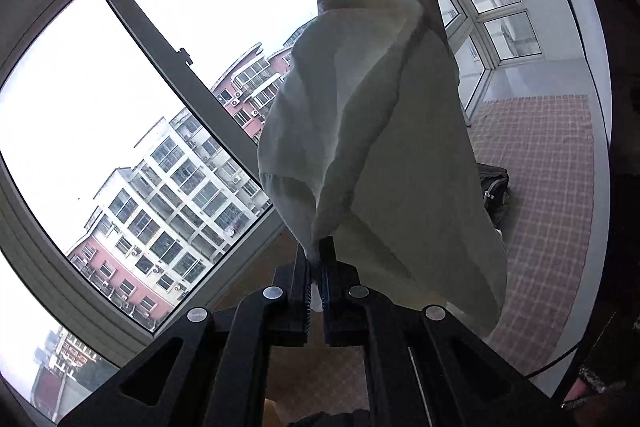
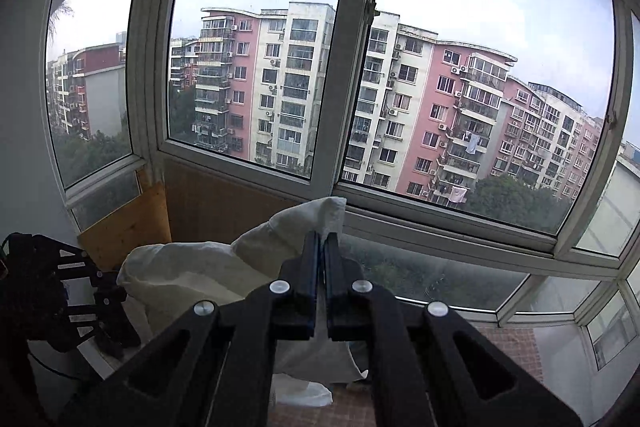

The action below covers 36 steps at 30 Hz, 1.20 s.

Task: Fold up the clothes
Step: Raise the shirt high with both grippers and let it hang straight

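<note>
One white cloth (image 1: pixel 384 131) – 2 grippers, left gripper (image 1: pixel 318 255) & right gripper (image 2: pixel 322 247), both clamped on.

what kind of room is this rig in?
Probably an enclosed apartment balcony or sunroom, several floors up. Big framed windows wrap the corner, residential blocks stand opposite, and the floor is small tile. Both grippers hold a white garment up.

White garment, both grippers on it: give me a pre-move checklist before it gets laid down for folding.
1. Left gripper shut on the white garment: ok.
2. Right gripper shut on another corner: ok.
3. Garment lifted and hanging between the grippers: ok.
4. Cloth spread flat: not ok, it hangs twisted and bunched.
5. Surface to lay it on: cannot tell, only the tiled floor and the window show.
</note>
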Available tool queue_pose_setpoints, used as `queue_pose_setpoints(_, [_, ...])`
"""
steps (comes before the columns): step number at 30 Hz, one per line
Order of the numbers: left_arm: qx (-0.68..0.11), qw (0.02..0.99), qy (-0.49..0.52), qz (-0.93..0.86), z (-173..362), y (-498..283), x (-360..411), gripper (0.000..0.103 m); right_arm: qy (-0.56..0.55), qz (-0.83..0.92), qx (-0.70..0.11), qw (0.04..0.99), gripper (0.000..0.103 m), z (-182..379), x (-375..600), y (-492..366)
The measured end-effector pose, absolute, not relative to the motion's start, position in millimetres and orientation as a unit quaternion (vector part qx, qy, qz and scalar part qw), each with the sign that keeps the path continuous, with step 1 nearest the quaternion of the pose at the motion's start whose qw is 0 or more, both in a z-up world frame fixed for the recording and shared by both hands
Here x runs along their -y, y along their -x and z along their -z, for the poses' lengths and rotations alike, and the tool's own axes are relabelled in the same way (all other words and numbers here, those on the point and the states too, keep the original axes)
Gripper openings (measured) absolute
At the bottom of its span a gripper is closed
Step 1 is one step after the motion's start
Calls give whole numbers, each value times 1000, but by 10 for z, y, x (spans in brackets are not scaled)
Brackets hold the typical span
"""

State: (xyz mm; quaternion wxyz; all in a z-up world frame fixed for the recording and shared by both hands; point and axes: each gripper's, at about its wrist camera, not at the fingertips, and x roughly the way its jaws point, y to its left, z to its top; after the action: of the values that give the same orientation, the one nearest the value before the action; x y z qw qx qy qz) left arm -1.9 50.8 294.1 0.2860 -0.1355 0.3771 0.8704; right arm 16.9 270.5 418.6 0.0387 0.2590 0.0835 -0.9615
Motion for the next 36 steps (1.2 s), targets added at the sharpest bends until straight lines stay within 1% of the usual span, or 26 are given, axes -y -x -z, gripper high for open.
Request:
queue_pose_setpoints(2, [-383, 301, 181, -854, -2342, 200, -658, 3, -304, 949, -68, 54, 3, -3531, -2792, 20])
queue_pose_setpoints(4, [-369, 318, 226, -843, -1760, 429, -757, 3, -335, 939, -28, 67, 3, -2924, -2969, 142])
queue_pose_setpoints(5, [-361, 323, 248, -839, -1552, 536, -791, 2, -347, 935, -7, 69, 3, -2679, -3069, 190])
queue_pose_setpoints(7, [-348, 325, 289, -831, -1234, 733, -848, 2, -347, 935, 25, 61, 3, -2564, -3271, 206])
queue_pose_setpoints(8, [-351, 326, 291, -828, -1241, 748, -856, 2, -341, 938, 35, 56, 3, -2601, -3357, 186])
queue_pose_setpoints(10, [-368, 330, 272, -826, -1464, 677, -849, 2, -300, 952, 31, 43, 2, -2984, -3449, -11])
queue_pose_setpoints(14, [-393, 319, 194, -840, -2212, 310, -802, 3, -195, 980, 32, 36, 2, -4035, -3567, -633])
queue_pose_setpoints(16, [-400, 314, 160, -846, -2608, 76, -782, 3, -161, 986, 8, 29, 2, -4451, -3498, -928])
queue_pose_setpoints(18, [-406, 297, 128, -855, -2912, -112, -754, 3, -157, 987, -11, 42, 2, -4712, -3381, -1130])
queue_pose_setpoints(19, [-405, 288, 114, -860, -3038, -182, -732, 3, -169, 984, -13, 49, 2, -4711, -3349, -1147])
queue_pose_setpoints(21, [-386, 287, 110, -870, -3232, -291, -668, 3, -214, 975, -12, 62, 2, -4479, -3323, -1053])
queue_pose_setpoints(22, [-381, 287, 112, -872, -3246, -288, -657, 3, -236, 969, -8, 68, 5, -4321, -3323, -1000])
queue_pose_setpoints(24, [-375, 282, 114, -876, -3209, -234, -650, 2, -269, 959, 28, 86, 24, -3654, -3407, -855])
queue_pose_setpoints(25, [-373, 281, 120, -876, -3164, -191, -649, 2, -283, 953, 42, 98, 39, -3299, -3445, -801])
queue_pose_setpoints(27, [-370, 282, 138, -874, -3041, -83, -650, 2, -302, 943, 88, 108, 39, -2554, -3533, -762])
queue_pose_setpoints(29, [-370, 279, 163, -871, -2941, 52, -633, 2, -324, 923, 153, 138, 39, -1802, -3598, -773])
queue_pose_setpoints(31, [-372, 269, 184, -869, -2894, 139, -592, 2, -352, 902, 186, 164, 39, -1181, -3494, -814])
queue_pose_setpoints(32, [-373, 265, 192, -868, -2893, 147, -558, 2, -365, 892, 198, 177, 39, -924, -3415, -832])
queue_pose_setpoints(34, [-375, 255, 202, -868, -2849, 176, -500, 2, -381, 872, 226, 209, 39, -597, -3213, -837])
queue_pose_setpoints(36, [-378, 244, 210, -868, -2796, 208, -443, 2, -383, 863, 229, 239, 39, -469, -2967, -833])
